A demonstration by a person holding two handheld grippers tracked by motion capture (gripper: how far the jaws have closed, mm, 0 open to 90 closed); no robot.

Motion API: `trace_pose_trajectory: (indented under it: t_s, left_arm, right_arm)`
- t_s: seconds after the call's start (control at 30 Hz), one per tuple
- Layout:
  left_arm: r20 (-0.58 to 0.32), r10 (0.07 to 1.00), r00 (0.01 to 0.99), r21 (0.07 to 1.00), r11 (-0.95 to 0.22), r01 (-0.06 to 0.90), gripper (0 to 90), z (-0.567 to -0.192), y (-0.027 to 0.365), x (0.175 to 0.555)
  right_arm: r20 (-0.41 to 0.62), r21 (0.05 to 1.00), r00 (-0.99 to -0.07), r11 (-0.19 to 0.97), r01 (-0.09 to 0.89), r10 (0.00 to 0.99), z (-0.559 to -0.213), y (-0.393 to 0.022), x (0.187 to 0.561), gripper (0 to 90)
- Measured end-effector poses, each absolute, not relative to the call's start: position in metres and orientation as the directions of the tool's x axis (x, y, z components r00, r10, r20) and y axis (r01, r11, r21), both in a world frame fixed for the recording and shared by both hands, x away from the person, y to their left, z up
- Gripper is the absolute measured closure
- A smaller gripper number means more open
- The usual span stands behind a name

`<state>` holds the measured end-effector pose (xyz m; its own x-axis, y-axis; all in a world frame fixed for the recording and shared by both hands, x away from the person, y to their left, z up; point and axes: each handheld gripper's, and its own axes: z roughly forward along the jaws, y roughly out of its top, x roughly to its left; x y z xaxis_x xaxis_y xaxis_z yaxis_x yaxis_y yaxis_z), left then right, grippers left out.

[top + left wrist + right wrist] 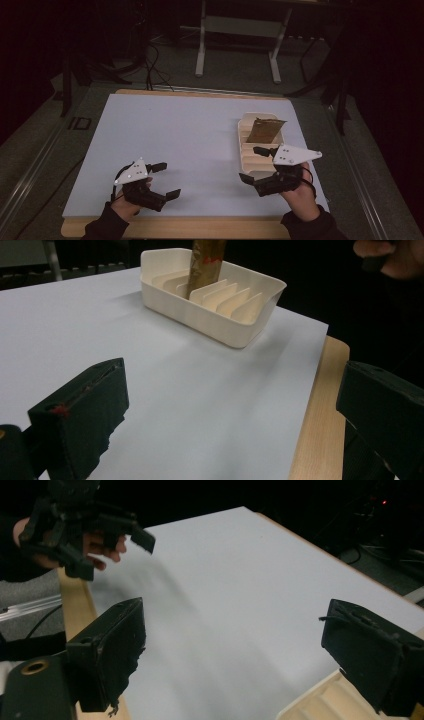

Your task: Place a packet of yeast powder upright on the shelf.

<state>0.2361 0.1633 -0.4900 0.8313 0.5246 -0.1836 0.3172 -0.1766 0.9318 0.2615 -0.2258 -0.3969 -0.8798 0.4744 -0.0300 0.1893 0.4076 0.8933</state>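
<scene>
Jaws of the right gripper (251, 164) are standing wide apart and gripping nothing; one jaw is hanging above the near end of the white slotted rack (244, 150), the other is just off that end, toward six o'clock. In the right gripper view the two black jaws are framing bare sheet, with a corner of the rack's ribs showing beneath the right-hand one. The brown paper packet (266, 130) is standing upright in a slot at the rack's far end, leaning slightly, at about twelve o'clock from the right gripper's jaws. The rack's long axis is running from six to twelve o'clock on the desk (165, 135), and the packet's flat face is lying across it.

Right hand (300, 197) is judged the nearer by a clear margin. Any reach for the packet is going along the rack, away from the person.

Jaws of the left gripper (165, 179) are likewise spread wide and empty, hovering low near the front edge at about seven o'clock on the desk, well apart from the rack. In the left gripper view the rack (215, 315) is lying ahead, the packet (205, 265) rising from it.
</scene>
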Motion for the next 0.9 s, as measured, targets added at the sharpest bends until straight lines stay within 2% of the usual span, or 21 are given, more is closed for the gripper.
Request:
trace_pose_trajectory:
  t_s: [0.27, 0.33, 0.9]
  left_arm:
    - [-0.18, 0.524, 0.833, 0.933, -0.176, 0.313, 1.1, -0.489, 0.164, 0.236]
    - [-0.179, 0.524, 0.833, 0.933, -0.178, 0.312, 1.1, -0.489, 0.165, 0.236]
    - [-0.179, 0.526, 0.831, 0.933, -0.178, 0.313, 1.1, -0.489, 0.166, 0.235]
  right_arm:
    - [0.003, 0.893, -0.876, 0.393, 0.22, 0.483, -0.421, -0.227, 0.248, 10.5]
    - [0.02, 0.898, -0.88, 0.378, 0.225, 0.475, -0.426, -0.228, 0.243, 13.4]
    - [0.036, 0.876, -0.847, 0.391, 0.282, 0.531, -0.458, -0.247, 0.218, 12.1]
